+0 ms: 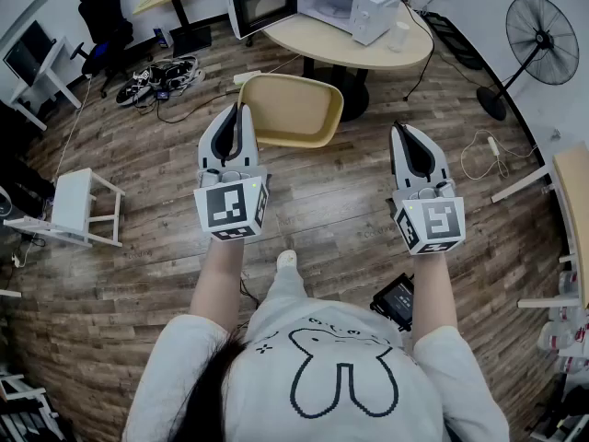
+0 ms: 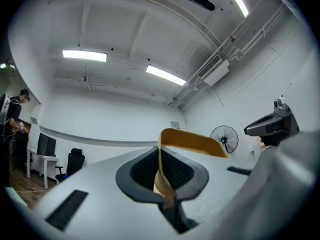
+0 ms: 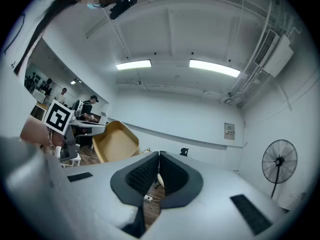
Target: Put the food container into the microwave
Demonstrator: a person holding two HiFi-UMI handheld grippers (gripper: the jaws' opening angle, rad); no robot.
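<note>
A tan, shallow food container [image 1: 293, 109] hangs in the air in the head view, held by its left rim. My left gripper [image 1: 244, 110] is shut on that rim; in the left gripper view the container's wall [image 2: 192, 141] runs up between the pads of the left gripper [image 2: 161, 176]. The white microwave [image 1: 345, 3] stands on a round table [image 1: 368, 49] farther ahead, its door [image 1: 262, 5] swung open to the left. My right gripper [image 1: 401, 129] is to the container's right, shut with nothing in it. The right gripper view shows the container [image 3: 116, 141] to the left of the right gripper [image 3: 158, 171].
A white cup [image 1: 399, 37] stands on the table beside the microwave. A floor fan [image 1: 541, 28] is at the right, a white stool [image 1: 78, 205] at the left. Cables and shoes [image 1: 161, 76] lie on the wooden floor. An office chair [image 1: 103, 12] is at the back left.
</note>
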